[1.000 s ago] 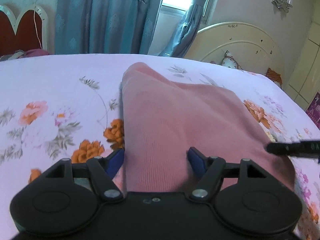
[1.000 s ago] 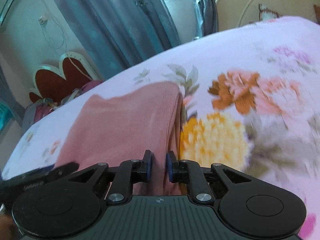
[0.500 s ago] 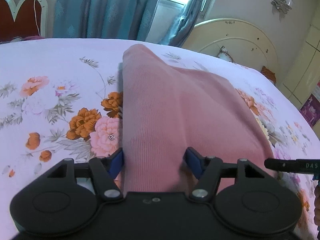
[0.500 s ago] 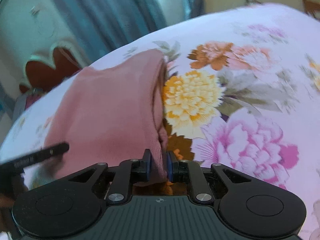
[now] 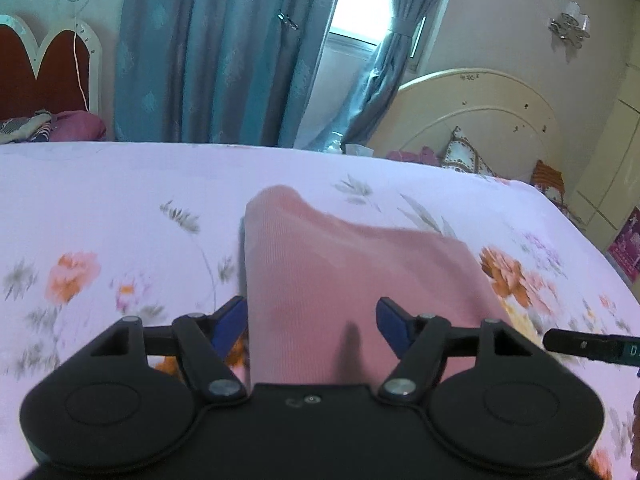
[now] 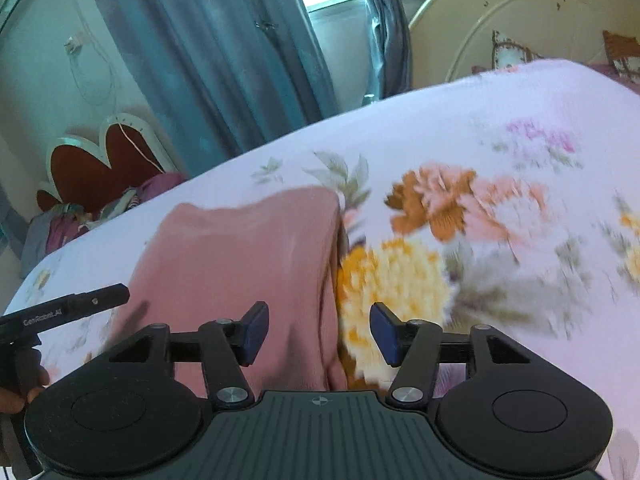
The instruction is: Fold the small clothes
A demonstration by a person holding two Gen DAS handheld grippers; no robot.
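On the floral bedsheet (image 5: 100,200) lies a folded pink ribbed garment (image 5: 340,280), both grippers' jaws apart, the right's just opened.

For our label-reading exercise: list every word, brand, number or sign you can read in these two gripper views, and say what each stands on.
"GenRobot.AI": white print on the left gripper's finger, seen in the right wrist view.
"D": first letter of a white print, cut off by the picture edge, on the right gripper's finger, seen in the left wrist view.
The poster beside the bed: too small and blurred to read.

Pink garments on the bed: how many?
1. A single folded pink ribbed knit garment lies on the floral bedsheet, directly ahead of both tongs. Anything beyond the frame edges is unseen.
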